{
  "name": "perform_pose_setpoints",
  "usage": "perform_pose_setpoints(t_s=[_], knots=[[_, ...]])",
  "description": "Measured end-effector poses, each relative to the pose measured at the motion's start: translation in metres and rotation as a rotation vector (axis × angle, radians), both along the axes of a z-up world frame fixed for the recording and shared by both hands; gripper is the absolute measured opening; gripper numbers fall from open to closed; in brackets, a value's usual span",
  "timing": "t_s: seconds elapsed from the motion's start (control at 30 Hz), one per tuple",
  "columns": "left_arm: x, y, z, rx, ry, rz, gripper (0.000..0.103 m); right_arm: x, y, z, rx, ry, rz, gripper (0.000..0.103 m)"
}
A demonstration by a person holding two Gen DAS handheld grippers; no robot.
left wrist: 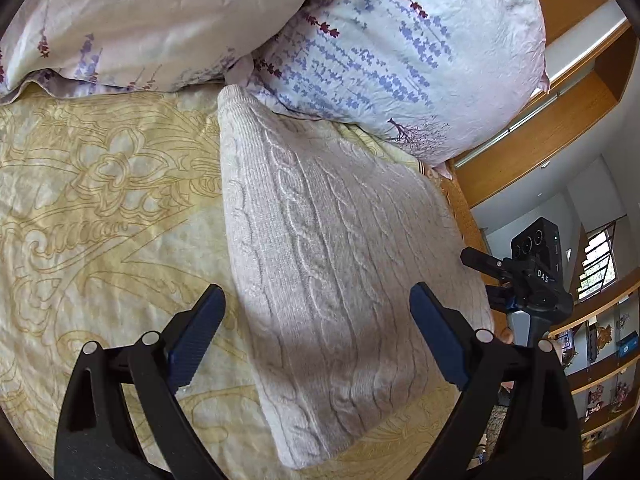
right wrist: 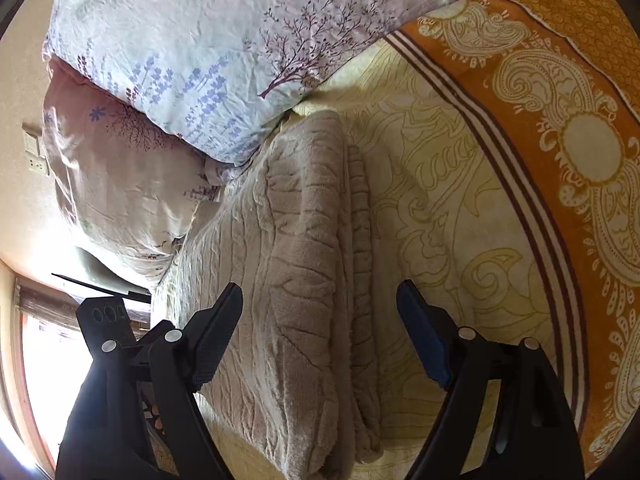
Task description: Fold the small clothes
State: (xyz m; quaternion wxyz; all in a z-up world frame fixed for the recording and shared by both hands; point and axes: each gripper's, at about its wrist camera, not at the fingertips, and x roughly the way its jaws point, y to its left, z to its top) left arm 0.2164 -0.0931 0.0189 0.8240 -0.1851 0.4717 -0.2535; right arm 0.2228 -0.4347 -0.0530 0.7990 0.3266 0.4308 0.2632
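A cream cable-knit sweater (left wrist: pixel 332 264) lies folded into a long rectangle on the yellow patterned bedspread (left wrist: pixel 104 208). My left gripper (left wrist: pixel 316 312) is open and empty, its jaws spread above the sweater's near half. In the right wrist view the same sweater (right wrist: pixel 304 264) shows stacked folded layers along its right edge. My right gripper (right wrist: pixel 320 312) is open and empty, hovering over the sweater's near end. The right gripper's body (left wrist: pixel 536 276) shows at the right edge of the left wrist view, beside the sweater.
Two floral pillows (left wrist: pixel 400 52) lie at the head of the bed, touching the sweater's far end. An orange paisley border (right wrist: pixel 560 120) runs along the bedspread. Wooden shelves (left wrist: pixel 600 380) stand beyond the bed edge. A window (right wrist: pixel 44 360) is at lower left.
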Motion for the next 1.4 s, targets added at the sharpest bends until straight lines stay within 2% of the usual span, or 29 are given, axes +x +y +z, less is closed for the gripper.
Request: perform_pose_setpoints(t_s=[0.07, 0.13, 0.23, 0.3, 0.37, 0.4, 0.5, 0.63, 0.77, 0.97, 1.07, 1.1, 1.17, 1.23, 1.33, 1.4], knots=[[0.003, -0.005, -0.005, 0.002, 0.019, -0.010, 0.089, 0.000, 0.003, -0.001, 0.004, -0.009, 0.008, 0.080], [0.006, -0.009, -0.007, 0.002, 0.010, -0.005, 0.087, 0.003, 0.008, -0.006, 0.032, 0.005, 0.044, 0.065], [0.014, -0.008, -0.009, -0.035, 0.022, 0.016, 0.080, 0.000, 0.014, -0.008, 0.023, -0.016, 0.065, 0.057], [0.018, 0.001, -0.014, -0.099, 0.049, 0.035, 0.063, 0.000, 0.014, -0.012, 0.049, -0.013, 0.072, 0.043], [0.020, 0.010, -0.019, -0.166, 0.067, 0.045, 0.052, -0.002, 0.013, -0.015, 0.104, -0.016, 0.086, 0.035], [0.020, 0.014, -0.020, -0.188, 0.067, 0.045, 0.045, -0.003, 0.014, -0.014, 0.113, -0.021, 0.086, 0.034], [0.014, 0.022, -0.015, -0.223, 0.054, 0.033, 0.037, -0.008, 0.020, -0.007, 0.127, -0.048, 0.083, 0.032], [0.004, 0.033, 0.001, -0.212, 0.025, 0.015, 0.036, -0.016, 0.036, 0.009, 0.149, -0.096, 0.109, 0.031], [-0.015, 0.068, 0.019, -0.173, -0.010, 0.035, 0.036, -0.018, 0.076, 0.019, 0.111, -0.135, 0.169, 0.030], [-0.039, 0.129, 0.039, -0.073, -0.076, 0.102, 0.036, -0.026, 0.155, 0.027, -0.014, -0.230, 0.261, 0.030], [-0.037, 0.149, 0.022, 0.004, -0.045, 0.141, 0.037, -0.023, 0.185, 0.017, -0.118, -0.213, 0.262, 0.030], [-0.034, 0.154, 0.012, -0.006, -0.025, 0.146, 0.038, -0.020, 0.188, 0.015, -0.139, -0.212, 0.250, 0.030], [-0.032, 0.159, -0.001, -0.045, -0.011, 0.172, 0.043, -0.018, 0.185, 0.012, -0.110, -0.192, 0.243, 0.031], [-0.031, 0.158, -0.004, -0.040, -0.018, 0.194, 0.049, -0.018, 0.183, 0.012, -0.126, -0.180, 0.239, 0.035], [-0.039, 0.152, 0.008, 0.068, -0.066, 0.219, 0.058, -0.022, 0.180, 0.019, -0.156, -0.185, 0.226, 0.046], [-0.050, 0.147, 0.023, 0.194, -0.143, 0.276, 0.070, -0.030, 0.169, 0.027, -0.139, -0.215, 0.184, 0.048]])
